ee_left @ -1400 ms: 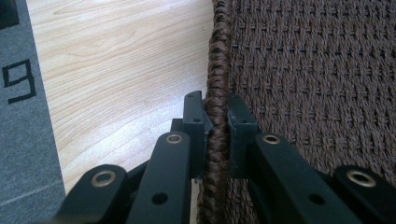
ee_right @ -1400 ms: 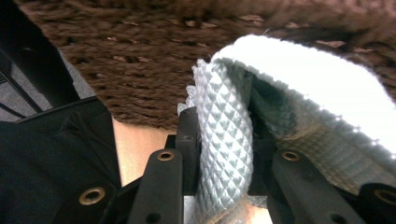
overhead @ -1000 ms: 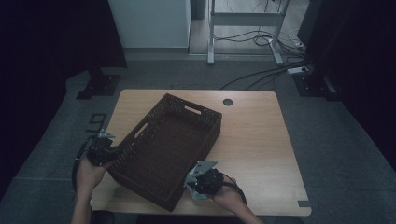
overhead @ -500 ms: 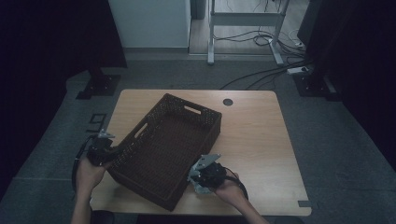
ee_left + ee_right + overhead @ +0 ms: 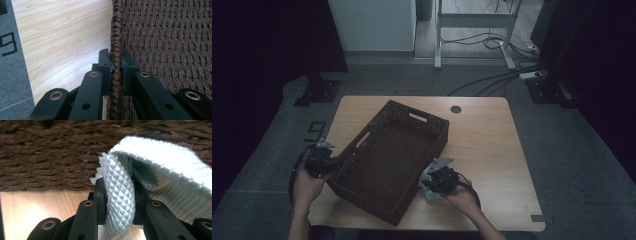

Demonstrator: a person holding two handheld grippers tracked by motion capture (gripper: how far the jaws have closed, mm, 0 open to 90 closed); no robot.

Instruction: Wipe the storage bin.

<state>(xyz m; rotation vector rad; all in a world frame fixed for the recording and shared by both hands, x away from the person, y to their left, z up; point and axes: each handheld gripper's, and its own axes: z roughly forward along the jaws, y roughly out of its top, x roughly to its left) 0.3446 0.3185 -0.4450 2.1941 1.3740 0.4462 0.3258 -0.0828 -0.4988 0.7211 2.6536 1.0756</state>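
A dark brown woven basket (image 5: 362, 137) lies turned at an angle on the wooden table (image 5: 482, 135). My left gripper (image 5: 334, 162) is at its left long side. In the left gripper view this left gripper (image 5: 115, 62) is shut on the basket rim (image 5: 116, 30), one jaw outside and one inside. My right gripper (image 5: 424, 182) is at the basket's right long side, near its front corner. In the right gripper view that gripper (image 5: 117, 187) is shut on a folded white woven cloth (image 5: 160, 162), held close to the basket's outer wall (image 5: 50, 157).
A round cable hole (image 5: 455, 109) sits near the table's far edge. Bare tabletop (image 5: 492, 160) stretches right of the basket. Grey floor surrounds the table, with a metal frame (image 5: 472, 30) and cables behind it.
My right gripper with the cloth has shifted a little up and to the right along the basket's right side. The left gripper and the basket have stayed put.
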